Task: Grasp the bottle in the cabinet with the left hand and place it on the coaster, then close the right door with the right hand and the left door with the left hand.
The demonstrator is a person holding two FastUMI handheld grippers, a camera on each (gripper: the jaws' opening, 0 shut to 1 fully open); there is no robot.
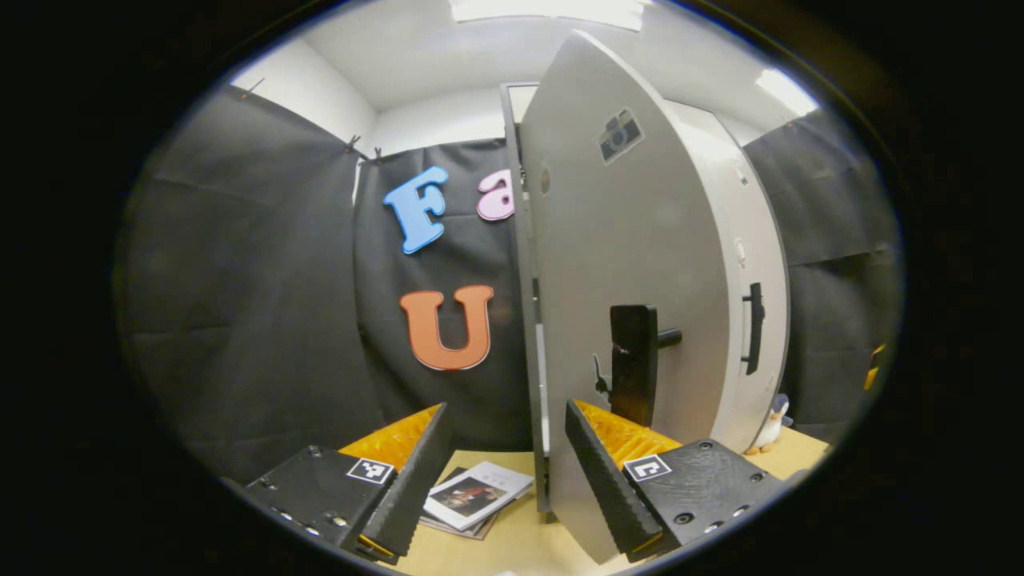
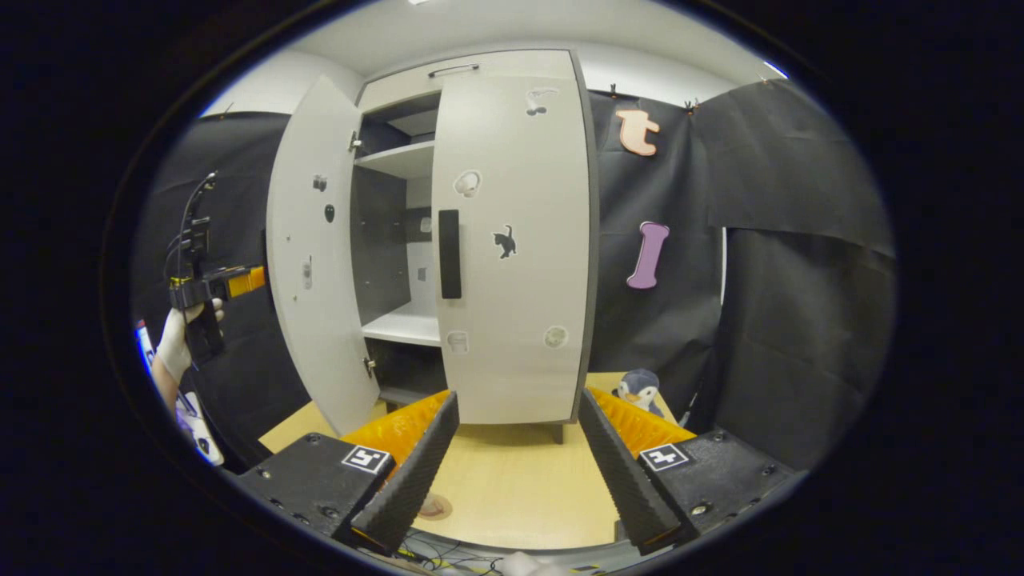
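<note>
Cabinet (image 2: pixel 480 240), two doors, left door (image 2: pixel 316 264) open, right door (image 2: pixel 512 240) closed

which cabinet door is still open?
The left door: it's swung out toward the left tongs, leaving the shelves exposed. The right door sits flush with the cabinet front.

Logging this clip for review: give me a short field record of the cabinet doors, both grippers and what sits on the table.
right door: shut
left door: open, swung outward
cabinet interior: shelves visible through the open half; no bottle seen there
left gripper: open, beside the left door's edge; its fingers are apart, near the door handle
right gripper: open, back from the cabinet, holding nothing
table: penguin toy, booklets
</note>
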